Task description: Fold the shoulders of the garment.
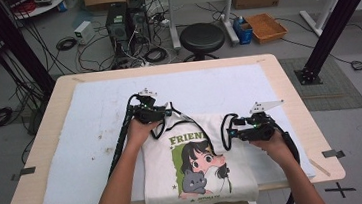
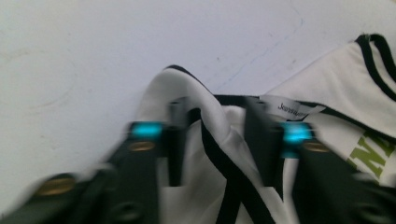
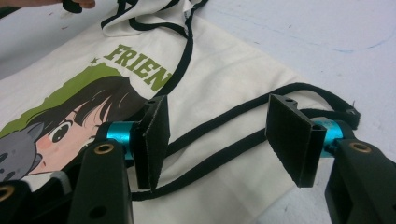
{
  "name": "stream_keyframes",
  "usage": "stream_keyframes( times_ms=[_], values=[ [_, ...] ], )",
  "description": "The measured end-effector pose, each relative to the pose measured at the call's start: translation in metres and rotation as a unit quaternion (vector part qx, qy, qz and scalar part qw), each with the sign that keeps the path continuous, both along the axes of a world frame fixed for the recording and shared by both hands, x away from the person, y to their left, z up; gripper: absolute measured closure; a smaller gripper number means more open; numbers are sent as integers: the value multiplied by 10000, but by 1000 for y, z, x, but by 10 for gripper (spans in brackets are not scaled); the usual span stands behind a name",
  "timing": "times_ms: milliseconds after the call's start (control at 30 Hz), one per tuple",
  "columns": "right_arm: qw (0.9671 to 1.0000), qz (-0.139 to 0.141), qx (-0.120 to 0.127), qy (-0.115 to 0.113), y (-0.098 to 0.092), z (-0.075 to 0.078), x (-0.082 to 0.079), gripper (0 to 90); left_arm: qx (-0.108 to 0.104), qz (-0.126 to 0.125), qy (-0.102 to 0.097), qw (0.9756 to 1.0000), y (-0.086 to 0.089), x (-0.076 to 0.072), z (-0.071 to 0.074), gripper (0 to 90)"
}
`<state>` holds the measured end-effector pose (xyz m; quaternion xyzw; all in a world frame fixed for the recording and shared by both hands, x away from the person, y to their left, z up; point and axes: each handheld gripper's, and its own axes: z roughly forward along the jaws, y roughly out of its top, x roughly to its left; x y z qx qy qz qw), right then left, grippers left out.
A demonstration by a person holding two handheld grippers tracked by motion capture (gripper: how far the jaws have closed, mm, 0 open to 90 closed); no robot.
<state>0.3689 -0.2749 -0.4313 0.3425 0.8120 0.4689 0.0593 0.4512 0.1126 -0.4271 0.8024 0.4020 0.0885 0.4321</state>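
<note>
High view: I log a tote bag at 6 o'clock on a white mat, wooden table; stool and cables at 12.
Left gripper view: left gripper jaws straddle the bag's rim; grip unclear.
Right gripper view: right gripper released over the black strap.

Tote bag lies flat on the mat covering the table, its lower edge overhanging the near table edge. Left gripper sits at the bag's far left corner; right gripper at its right edge, over the strap. Stool stands behind the table.
</note>
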Motion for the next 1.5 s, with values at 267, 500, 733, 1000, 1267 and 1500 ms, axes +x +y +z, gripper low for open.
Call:
stream_keyframes(
  times_ms=[267,500,733,1000,1267,1500],
  values=[
    [10000,-34,-8,-3,-2,0,-1,402,-1331,-597,-460,9882,26,-35,41,849],
    [10000,-53,8,-20,-2,2,-5,402,-1603,-1109,-445,9798,57,-97,40,842],
    [10000,-38,-29,25,0,2,-7,402,-1190,-798,-400,9889,73,-131,22,515],
    [9983,355,-437,125,19,4,-24,538,-579,-650,-306,9957,47,-129,1,501],
    [9898,759,-1200,-81,45,-12,-39,665,241,-974,-160,9948,16,-124,-18,604],
    [9910,585,-1200,-92,29,-3,-39,867,248,-809,-122,9963,27,-129,-14,878]
  ],
)
